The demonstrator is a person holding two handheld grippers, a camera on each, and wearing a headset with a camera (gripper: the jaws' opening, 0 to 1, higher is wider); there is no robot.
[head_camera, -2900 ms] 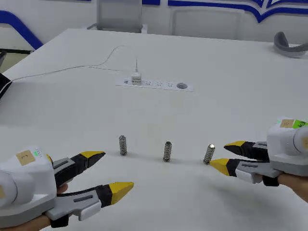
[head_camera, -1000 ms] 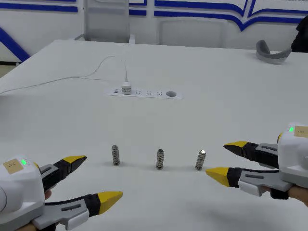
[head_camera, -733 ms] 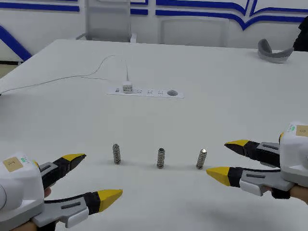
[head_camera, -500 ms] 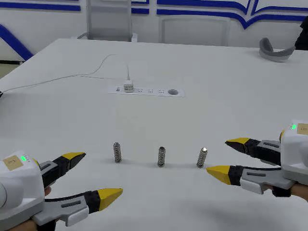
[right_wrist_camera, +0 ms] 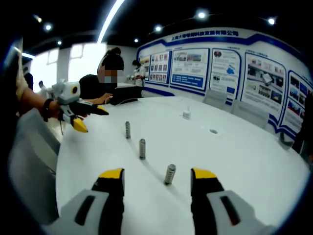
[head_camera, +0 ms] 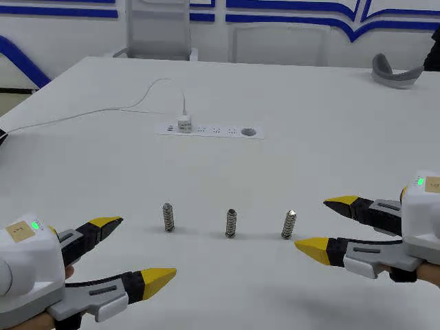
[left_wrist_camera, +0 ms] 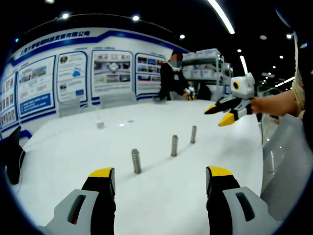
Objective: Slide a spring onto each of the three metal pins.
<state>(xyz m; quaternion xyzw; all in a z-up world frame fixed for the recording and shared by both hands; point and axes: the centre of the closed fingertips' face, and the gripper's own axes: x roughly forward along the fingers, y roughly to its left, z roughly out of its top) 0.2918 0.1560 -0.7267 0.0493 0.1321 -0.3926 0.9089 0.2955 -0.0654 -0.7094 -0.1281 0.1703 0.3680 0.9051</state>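
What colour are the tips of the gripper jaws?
Yellow, on black jaws. The head view shows it best, on the left gripper and the right gripper.

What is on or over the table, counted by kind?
Springs: 3
Claws: 2, left claw and right claw
Power strip: 1
Plug with cable: 1
Grey band: 1
Total: 8
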